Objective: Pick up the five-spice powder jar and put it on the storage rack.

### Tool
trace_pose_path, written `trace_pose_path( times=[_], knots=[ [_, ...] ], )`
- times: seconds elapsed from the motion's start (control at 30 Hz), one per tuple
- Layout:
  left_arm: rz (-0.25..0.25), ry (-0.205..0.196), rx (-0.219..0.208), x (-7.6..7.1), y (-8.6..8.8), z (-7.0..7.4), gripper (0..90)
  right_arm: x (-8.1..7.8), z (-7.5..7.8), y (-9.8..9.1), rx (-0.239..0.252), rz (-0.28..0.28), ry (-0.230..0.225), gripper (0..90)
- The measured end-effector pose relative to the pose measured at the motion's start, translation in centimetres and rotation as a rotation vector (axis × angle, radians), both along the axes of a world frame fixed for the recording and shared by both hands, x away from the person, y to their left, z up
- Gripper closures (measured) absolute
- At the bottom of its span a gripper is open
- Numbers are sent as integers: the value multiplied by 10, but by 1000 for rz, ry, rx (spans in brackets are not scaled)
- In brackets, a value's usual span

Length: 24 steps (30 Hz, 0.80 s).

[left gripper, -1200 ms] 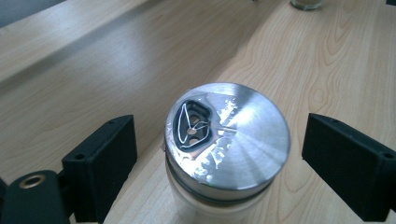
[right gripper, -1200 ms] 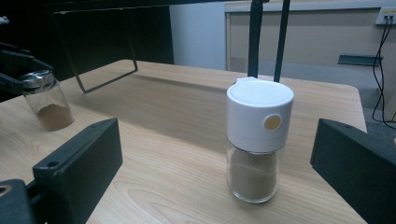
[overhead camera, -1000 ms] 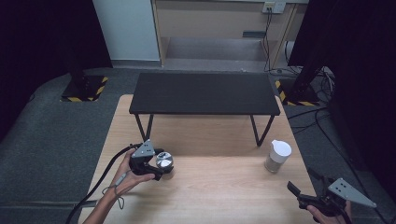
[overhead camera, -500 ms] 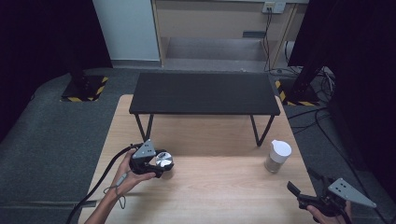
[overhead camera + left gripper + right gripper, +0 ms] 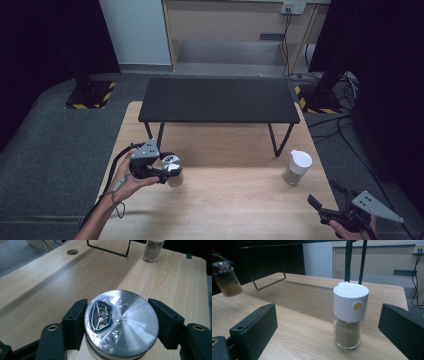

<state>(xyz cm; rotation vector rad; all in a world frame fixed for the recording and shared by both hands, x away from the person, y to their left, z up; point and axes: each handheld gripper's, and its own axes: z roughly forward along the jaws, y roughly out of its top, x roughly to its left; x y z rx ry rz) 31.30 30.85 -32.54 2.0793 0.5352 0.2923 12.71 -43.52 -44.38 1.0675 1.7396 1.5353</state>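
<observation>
Wooden worktop (image 5: 225, 200) fills the near part of the scene, with dark floor and a pale wall behind it. Nearest, the right gripper (image 5: 327, 209) waits at the near right corner, its jaws wide apart and holding nothing. To the left, the left gripper (image 5: 162, 172) has its jaws clamped on a metal-lidded jar (image 5: 122, 322), which seems lifted and tilted. Its lid has a shaker opening, so I think the brown powder could spill if the tilt grows. Farther right stands one white-capped jar (image 5: 350, 317), upright. Behind is one black low table (image 5: 220, 100). I count two jars and two grippers.
</observation>
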Motion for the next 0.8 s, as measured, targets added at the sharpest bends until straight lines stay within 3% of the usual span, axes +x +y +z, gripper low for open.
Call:
trace_pose_path(
  times=[0.03,0.07,0.17,0.33,0.43,0.47,0.5,0.53,0.57,0.6,0.63,0.67,0.8],
  knots=[
    [0,0,0,0,0,0,337,0,0,0,0,0,0,26],
    [4,-7,-3,-1,2,12,338,0,0,0,0,0,-2,26],
    [15,-15,-9,-3,4,24,338,0,0,0,-1,-1,-1,25],
    [36,-31,-30,-5,11,55,338,-1,0,0,1,-2,-5,25],
    [40,-20,-22,-3,11,67,338,-2,0,-1,1,-2,-5,25],
    [44,-14,0,-2,9,80,338,-2,0,0,2,-3,-5,25],
    [44,-14,0,-2,9,80,338,-2,0,0,2,-3,-7,25],
    [55,-9,15,-2,6,92,338,-2,0,0,1,-2,-7,25],
    [55,-9,15,-2,6,92,338,-2,0,0,1,-2,-7,25],
    [64,-5,19,-1,4,103,338,-2,0,0,2,-3,-7,25],
    [64,-5,19,-1,4,103,338,-2,0,-1,3,-4,-8,25],
    [69,-10,27,0,2,115,338,-2,0,-1,4,-4,-8,25],
    [81,-24,37,0,-3,131,338,-2,0,-1,6,-3,-6,25]
  ],
)
